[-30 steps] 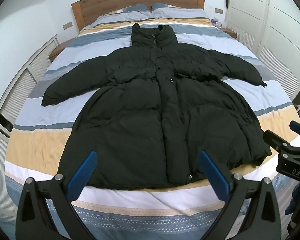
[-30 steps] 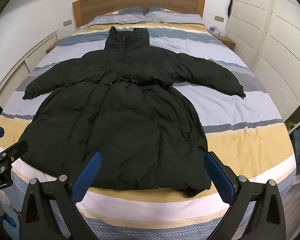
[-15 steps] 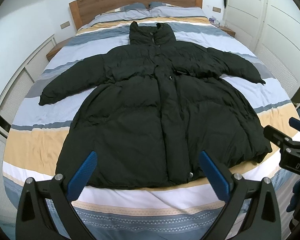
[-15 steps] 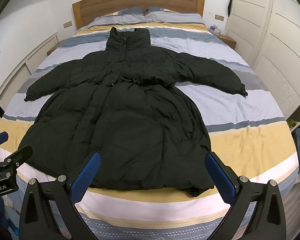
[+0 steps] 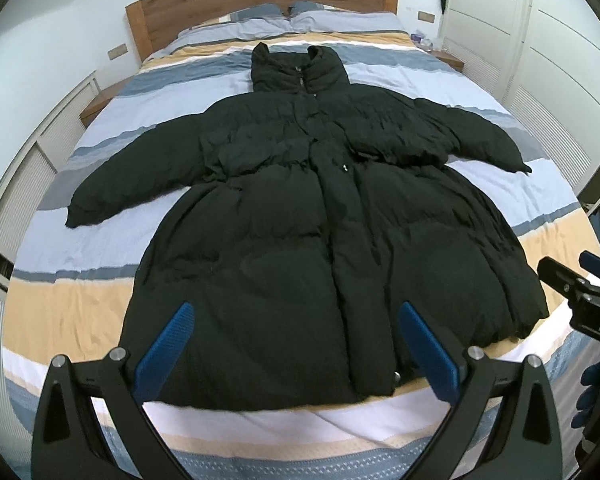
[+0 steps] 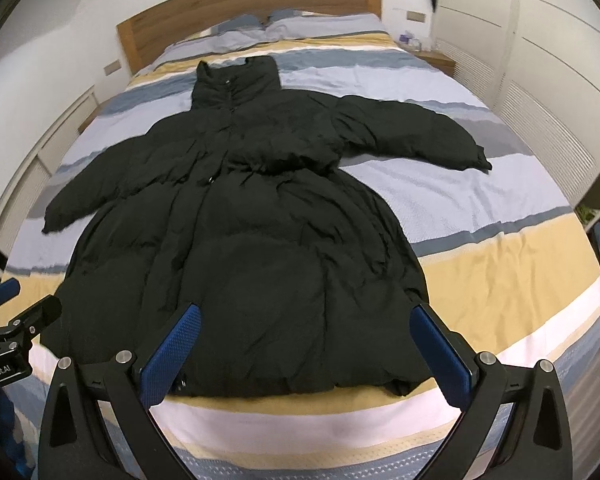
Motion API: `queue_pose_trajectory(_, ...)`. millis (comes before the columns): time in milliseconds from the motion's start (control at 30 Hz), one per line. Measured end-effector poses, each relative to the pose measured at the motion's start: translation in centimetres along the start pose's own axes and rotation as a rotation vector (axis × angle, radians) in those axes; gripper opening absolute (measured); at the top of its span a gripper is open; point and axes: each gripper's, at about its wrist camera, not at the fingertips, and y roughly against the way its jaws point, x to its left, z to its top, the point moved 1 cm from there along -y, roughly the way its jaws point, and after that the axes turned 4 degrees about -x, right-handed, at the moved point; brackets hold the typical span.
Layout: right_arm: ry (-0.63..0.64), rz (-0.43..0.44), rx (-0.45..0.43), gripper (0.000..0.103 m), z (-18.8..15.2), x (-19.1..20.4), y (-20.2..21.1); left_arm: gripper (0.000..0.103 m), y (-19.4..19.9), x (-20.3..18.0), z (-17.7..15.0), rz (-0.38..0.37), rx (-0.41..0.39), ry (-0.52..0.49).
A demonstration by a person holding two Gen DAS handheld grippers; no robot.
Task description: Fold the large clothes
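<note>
Two grippers hang spread and empty over the hem of a black puffer coat — the left gripper nearest its front placket, the right gripper nearer its right edge. Only the right view shows bare striped bedspread right of the coat. The quilted, flared coat lies flat, sleeves spread, collar toward the wooden headboard.

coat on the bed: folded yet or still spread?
Spread. The black coat lies flat, front up, on the striped bed, both sleeves out to the sides, hem unfolded.
</note>
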Motion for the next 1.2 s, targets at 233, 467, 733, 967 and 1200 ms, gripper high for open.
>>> queue_pose_trajectory(233, -0.063, -0.042, 0.014, 0.102, 1.5, 0.8, -1.8, 0.103, -2.8, 2.2, 2.3, -0.049, 0.026, -0.038)
queue_pose_trajectory(467, -0.116, -0.057, 0.016, 0.102, 4.2, 1.9, -3.3, 0.103, -5.8, 4.1, 4.9, -0.095, 0.046, -0.065)
queue_pose_trajectory(733, -0.232, 0.001, 0.040, 0.102, 6.8, -1.9, -5.3, 0.103, -7.6, 3.1, 6.5, -0.078, 0.065, -0.096)
queue_pose_trajectory(967, -0.347, 0.012, 0.005, 0.102, 9.6, -9.7, -9.3, 0.103, -8.5, 1.5, 7.9, -0.020, 0.064, -0.047)
queue_pose_trajectory(1200, -0.537, 0.099, 0.015, 0.098, 12.8, -19.2, -17.0, 0.103, -9.5, -0.3, 9.5, 0.079, 0.122, 0.060)
